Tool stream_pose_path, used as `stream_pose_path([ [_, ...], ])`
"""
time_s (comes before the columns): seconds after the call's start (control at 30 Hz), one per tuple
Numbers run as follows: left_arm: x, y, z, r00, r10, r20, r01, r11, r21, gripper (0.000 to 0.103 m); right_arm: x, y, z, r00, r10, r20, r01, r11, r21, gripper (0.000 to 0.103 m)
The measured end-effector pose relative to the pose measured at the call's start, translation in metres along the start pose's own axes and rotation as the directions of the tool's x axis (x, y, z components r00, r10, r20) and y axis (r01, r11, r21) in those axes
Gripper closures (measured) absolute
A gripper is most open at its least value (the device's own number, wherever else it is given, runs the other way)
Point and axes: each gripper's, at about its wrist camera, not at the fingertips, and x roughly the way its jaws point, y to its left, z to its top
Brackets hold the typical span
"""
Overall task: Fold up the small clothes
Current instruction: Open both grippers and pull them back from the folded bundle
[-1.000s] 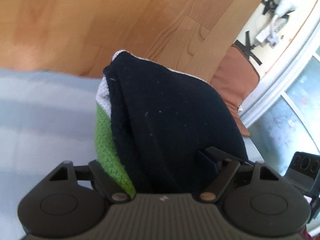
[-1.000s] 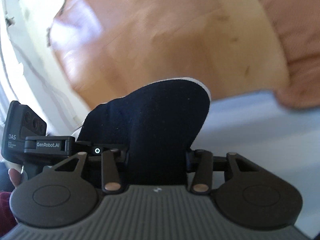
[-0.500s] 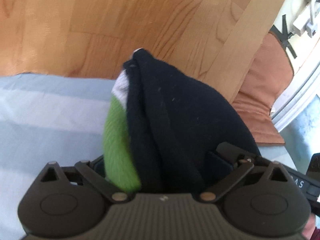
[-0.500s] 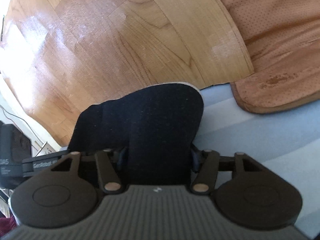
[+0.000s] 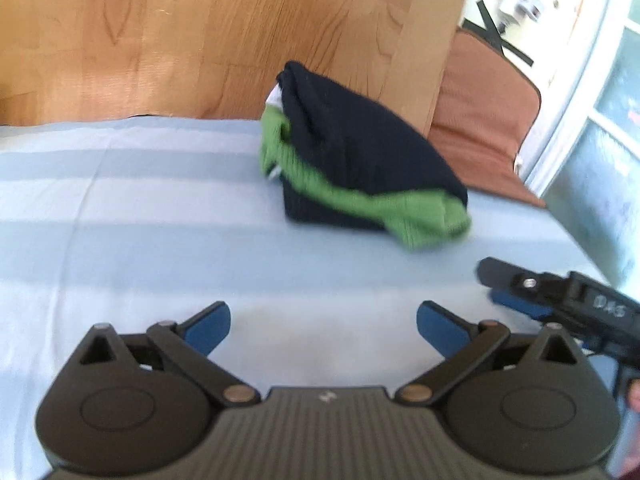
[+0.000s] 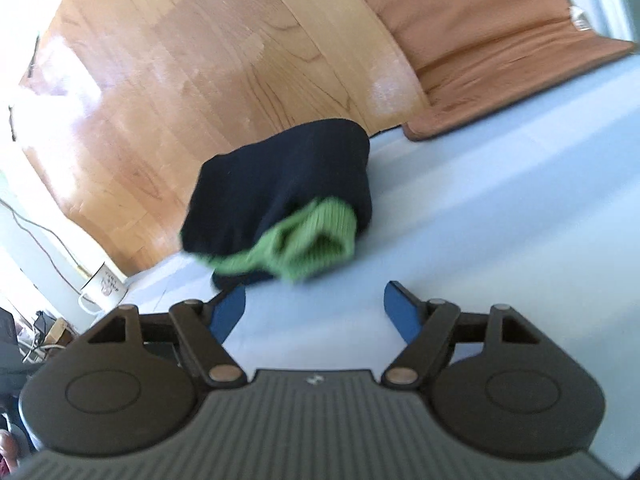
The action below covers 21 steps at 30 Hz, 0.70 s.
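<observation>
A folded bundle of dark navy cloth with green ribbed edging [image 5: 360,168] lies on the pale blue sheet [image 5: 140,220], near its far edge. My left gripper [image 5: 323,326] hangs short of the bundle, open wide, nothing between its blue pads. In the right wrist view the same bundle [image 6: 280,196] rests just beyond my right gripper [image 6: 316,306], whose jaws are opening with nothing between them. The right gripper's fingers [image 5: 516,280] also show at the right of the left wrist view.
A wooden floor [image 5: 200,40] lies beyond the sheet's far edge. A brown cushion [image 5: 480,120] sits at the right, by a white window frame [image 5: 580,80]. A white mug [image 6: 104,288] stands at the left edge in the right wrist view.
Both grippers let go of the bundle, opened and drew back from it. The bundle now lies free on the sheet with its green edging showing.
</observation>
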Motion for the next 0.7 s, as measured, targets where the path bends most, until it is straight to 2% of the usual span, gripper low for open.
stream_pose_path([
  [0.2,-0.021,-0.019,-0.038,0.992,0.120,0.040,-0.122,0.989,0.080,0.000,-0.033,0.021,-0.035,0.997,-0.061,0.048,0.065,0.995,-0.078,0.023],
  [0.43,-0.040,-0.020,-0.056,0.979,0.199,0.053,-0.202,0.977,0.073,0.000,-0.054,0.022,-0.053,0.993,-0.091,0.070,0.097,0.992,-0.082,0.023],
  [0.53,-0.043,-0.025,-0.062,0.975,0.216,0.050,-0.220,0.971,0.095,0.000,-0.057,0.022,-0.057,0.993,-0.091,0.075,0.097,0.992,-0.084,0.023],
  [0.7,-0.045,-0.021,-0.063,0.978,0.200,0.056,-0.204,0.976,0.081,0.000,-0.060,0.021,-0.060,0.993,-0.088,0.080,0.094,0.992,-0.079,0.022],
])
